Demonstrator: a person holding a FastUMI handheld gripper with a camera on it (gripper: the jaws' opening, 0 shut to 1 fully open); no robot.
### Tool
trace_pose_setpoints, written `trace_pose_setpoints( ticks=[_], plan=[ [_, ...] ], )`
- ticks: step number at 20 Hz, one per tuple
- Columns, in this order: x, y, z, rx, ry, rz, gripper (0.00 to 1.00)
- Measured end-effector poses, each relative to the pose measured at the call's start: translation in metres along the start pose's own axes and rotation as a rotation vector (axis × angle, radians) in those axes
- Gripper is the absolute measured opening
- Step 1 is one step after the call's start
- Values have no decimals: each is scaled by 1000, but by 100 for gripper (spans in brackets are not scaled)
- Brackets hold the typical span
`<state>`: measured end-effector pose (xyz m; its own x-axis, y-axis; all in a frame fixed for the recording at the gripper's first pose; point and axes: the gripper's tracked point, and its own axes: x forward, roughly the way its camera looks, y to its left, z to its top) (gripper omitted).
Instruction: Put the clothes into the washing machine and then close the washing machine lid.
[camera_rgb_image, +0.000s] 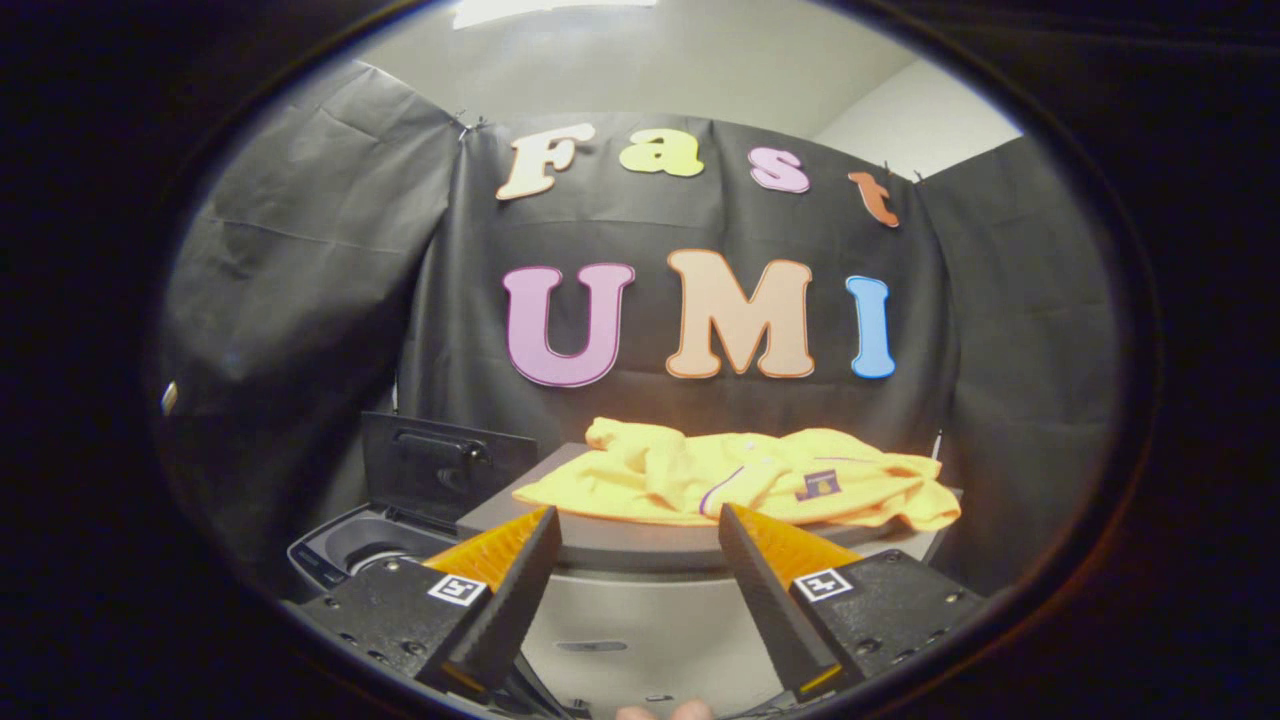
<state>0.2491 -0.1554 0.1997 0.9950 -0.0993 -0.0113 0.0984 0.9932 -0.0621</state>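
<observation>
At the very bottom, between the bases of the fingers, the tips of a person's fingers (665, 711) peek into view. Above them the gripper (638, 522) stands wide open, its two fingers spread well apart and holding nothing; each finger carries a small square marker on its block.

Through the gap between the fingers shows the pale, rounded front of a cabinet-like unit (640, 620), and its flat grey top forms the surface (610, 545) just ahead of the fingertips. On that surface lies a crumpled yellow garment (740, 475), spread across most of the top, with thin purple trim and a small purple patch on it. Its near edge drapes slightly over the front rim of the surface, just beyond the two fingertips and roughly centred between them.

Beside the left finger and lower than the surface sits the washing machine (345, 550), its round tub opening showing. Its dark lid (440, 465) stands raised and upright behind the opening, so the machine is open. The garment and the machine are apart, with the edge of the surface between them.

Behind everything hangs the black cloth wall (300, 300) of the booth, and above it a pale ceiling (650, 60).
</observation>
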Motion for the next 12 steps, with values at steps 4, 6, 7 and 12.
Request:
trace_pose_setpoints(
  ticks=[4,6,7,12],
  plan=[
    [32,-25,13,19,63,-27,96],
    [49,-42,12,-1,110,-57,96],
    [58,-49,9,-16,145,-64,96],
    [100,-98,-19,19,327,-153,97]
  ],
)
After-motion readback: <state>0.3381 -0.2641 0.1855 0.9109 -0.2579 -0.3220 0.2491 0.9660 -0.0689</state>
